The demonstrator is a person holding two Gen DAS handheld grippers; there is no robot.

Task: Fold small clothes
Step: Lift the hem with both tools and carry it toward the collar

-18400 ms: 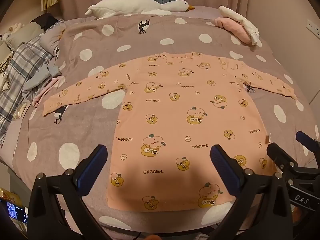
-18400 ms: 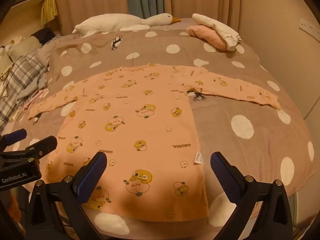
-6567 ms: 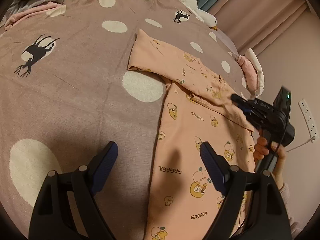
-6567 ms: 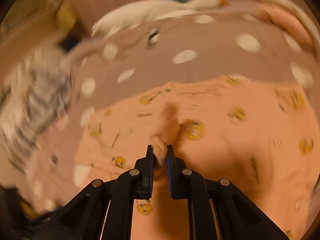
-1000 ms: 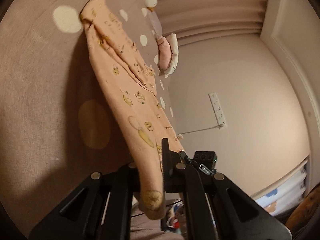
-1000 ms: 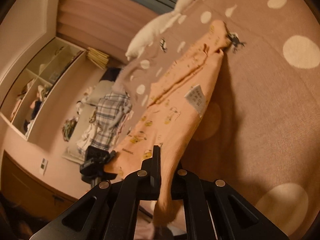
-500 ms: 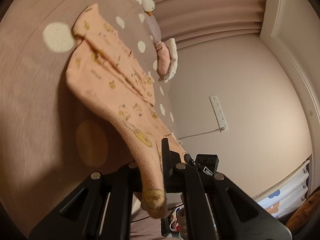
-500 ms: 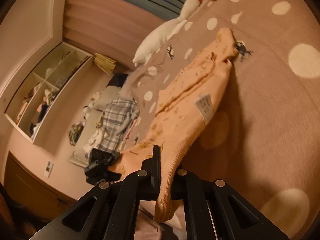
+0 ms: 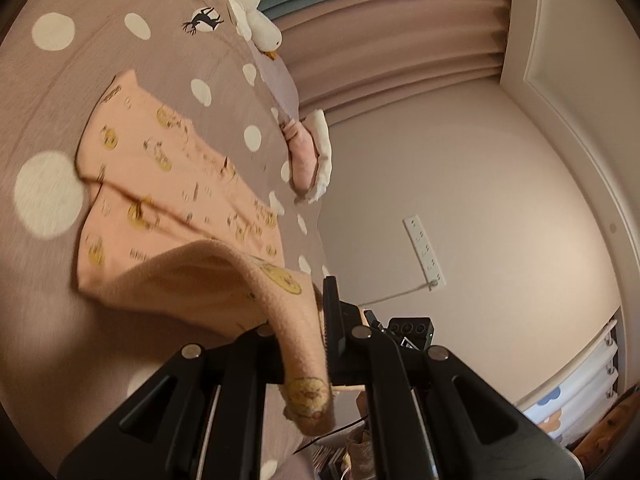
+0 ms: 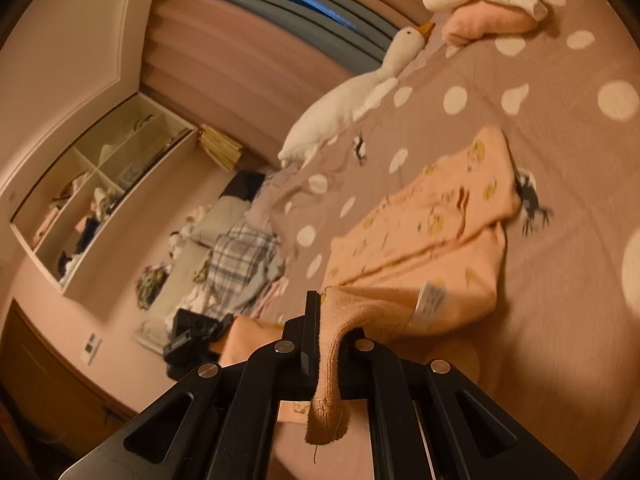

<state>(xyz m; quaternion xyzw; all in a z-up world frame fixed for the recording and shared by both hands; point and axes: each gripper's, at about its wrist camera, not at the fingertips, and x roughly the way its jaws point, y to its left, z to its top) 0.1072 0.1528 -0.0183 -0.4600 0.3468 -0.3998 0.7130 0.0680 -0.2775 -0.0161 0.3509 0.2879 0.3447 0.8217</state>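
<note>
the bedspread (image 10: 560, 280), brown with pale dots, was your whole work surface, and everything else sat in relation to the peach top (image 10: 440, 216) lying on it. that top lay near the middle of the bedspread with its sleeves already folded in over the body, so it read as a narrow strip, and its hem end was lifted off the cover and curling toward the neck end, which i take to be the lengthwise fold in progress. beyond the top's far end lay the goose plush (image 10: 360, 96), and beside the goose, further from the top, a pink and white bundle (image 10: 488, 4); both were well apart from the top and out of the fold's path. you held one hem corner in each tool so the edge would travel level. your left gripper (image 9: 320, 344) was clamped on the top's hem, cloth hanging below the fingers. your right gripper (image 10: 326, 344) was likewise pinched on the other hem corner, just beside the white care label (image 10: 430, 304). by my judgement, the hem still needed carrying over and laying on the neck end.
</note>
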